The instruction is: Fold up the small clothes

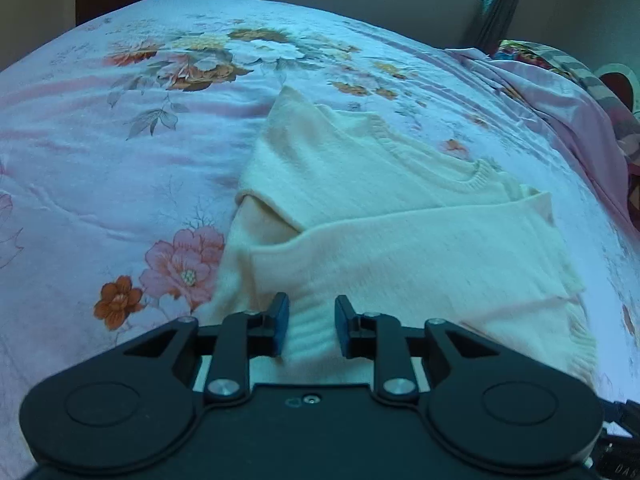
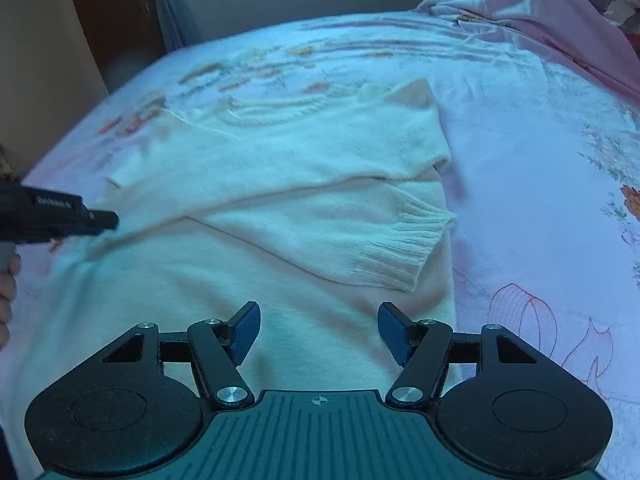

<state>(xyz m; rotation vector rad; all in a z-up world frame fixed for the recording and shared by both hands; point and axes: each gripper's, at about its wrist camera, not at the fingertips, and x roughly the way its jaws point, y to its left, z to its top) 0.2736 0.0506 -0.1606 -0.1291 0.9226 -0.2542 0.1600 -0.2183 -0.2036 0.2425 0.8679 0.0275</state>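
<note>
A small cream knit sweater [image 1: 360,208] lies flat on the floral bed sheet [image 1: 100,152], both sleeves folded across its chest. In the left wrist view my left gripper [image 1: 308,326] is open, with the ribbed hem or cuff between its blue pads [image 1: 282,322] but not pinched. In the right wrist view the sweater [image 2: 260,184] fills the middle, a ribbed cuff [image 2: 416,236] at its right. My right gripper [image 2: 318,330] is open wide, low over the sweater's lower body. The left gripper shows at the left edge [image 2: 60,216].
Crumpled pink bedding [image 2: 560,28] and a patterned pillow [image 1: 560,64] lie at the bed's right end. A wall, a curtain [image 2: 164,4] and a dark wooden door [image 2: 112,12] stand beyond the far edge. The person's hand [image 2: 6,292] is at the left.
</note>
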